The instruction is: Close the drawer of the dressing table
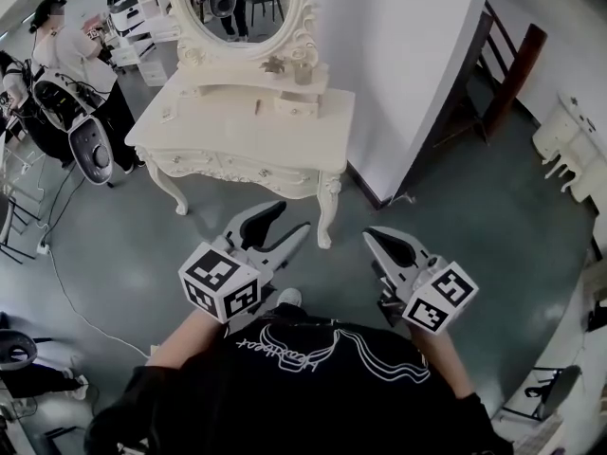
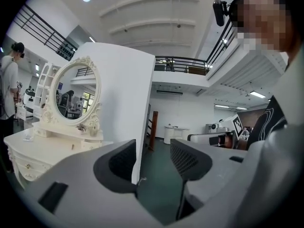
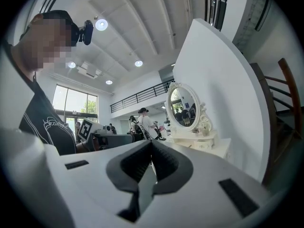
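Note:
The cream dressing table (image 1: pixel 248 121) with its oval mirror (image 1: pixel 237 3) stands against a white partition, a step ahead of me. Its drawer fronts (image 1: pixel 237 169) look flush with the carved apron. Both grippers hover above the green floor short of the table and touch nothing. My left gripper (image 1: pixel 285 224) is open, its jaws spread with only air between them. My right gripper (image 1: pixel 379 240) is shut and empty. The left gripper view has the table (image 2: pixel 42 148) to the left of the open gripper (image 2: pixel 153 158). The right gripper view shows the table (image 3: pixel 204 144) beyond the shut gripper (image 3: pixel 152 148).
A white partition wall (image 1: pixel 398 55) backs the table, with a wooden brace (image 1: pixel 507 74) behind it. People (image 1: pixel 66 55) and chairs (image 1: pixel 90 145) stand at the left, with a cable (image 1: pixel 71 301) on the floor. More white furniture (image 1: pixel 569 150) is at the right.

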